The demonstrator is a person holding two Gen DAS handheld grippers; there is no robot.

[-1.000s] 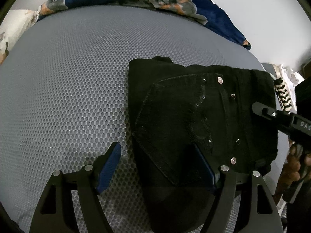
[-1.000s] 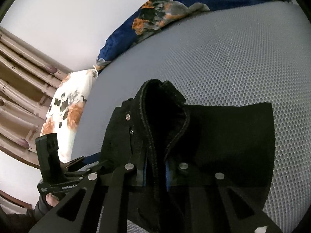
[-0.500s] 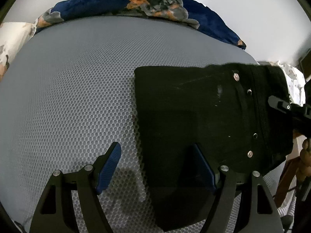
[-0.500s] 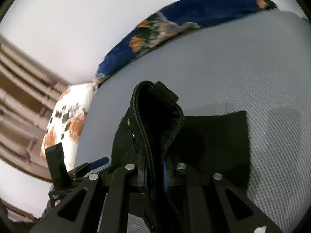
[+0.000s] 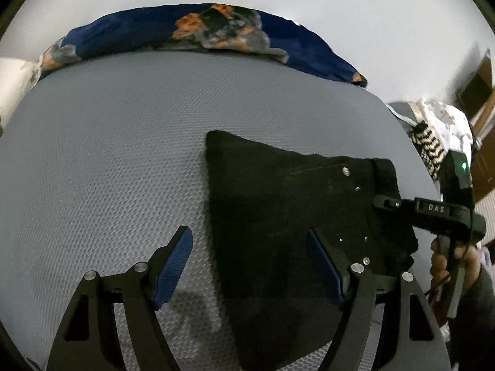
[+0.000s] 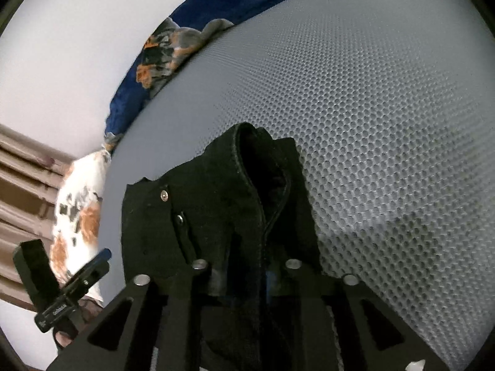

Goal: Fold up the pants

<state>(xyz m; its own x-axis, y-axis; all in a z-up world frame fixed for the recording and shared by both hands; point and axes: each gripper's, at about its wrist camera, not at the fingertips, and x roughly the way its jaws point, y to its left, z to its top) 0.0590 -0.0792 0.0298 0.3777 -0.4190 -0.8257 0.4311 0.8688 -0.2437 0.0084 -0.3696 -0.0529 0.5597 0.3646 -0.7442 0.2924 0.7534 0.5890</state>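
The black pants (image 5: 278, 216) lie folded into a compact block on the grey mesh mattress (image 5: 108, 170), with metal rivets showing near the waistband. My left gripper (image 5: 250, 266) is open; its left blue pad (image 5: 174, 262) is over the mattress and its right pad (image 5: 324, 269) over the fabric. My right gripper (image 6: 241, 275) is shut on the pants' waistband (image 6: 247, 191), which stands bunched up between its fingers. The right gripper also shows in the left wrist view (image 5: 433, 213), at the pants' right edge.
A dark blue floral blanket (image 5: 201, 31) lies along the mattress's far edge by a white wall. A white floral pillow (image 6: 77, 216) sits at one end. A black and white striped cloth (image 5: 428, 148) lies beyond the mattress's right side.
The right gripper has lifted the waistband and carried it sideways, so the top layer has flattened. The left gripper has risen and stayed open.
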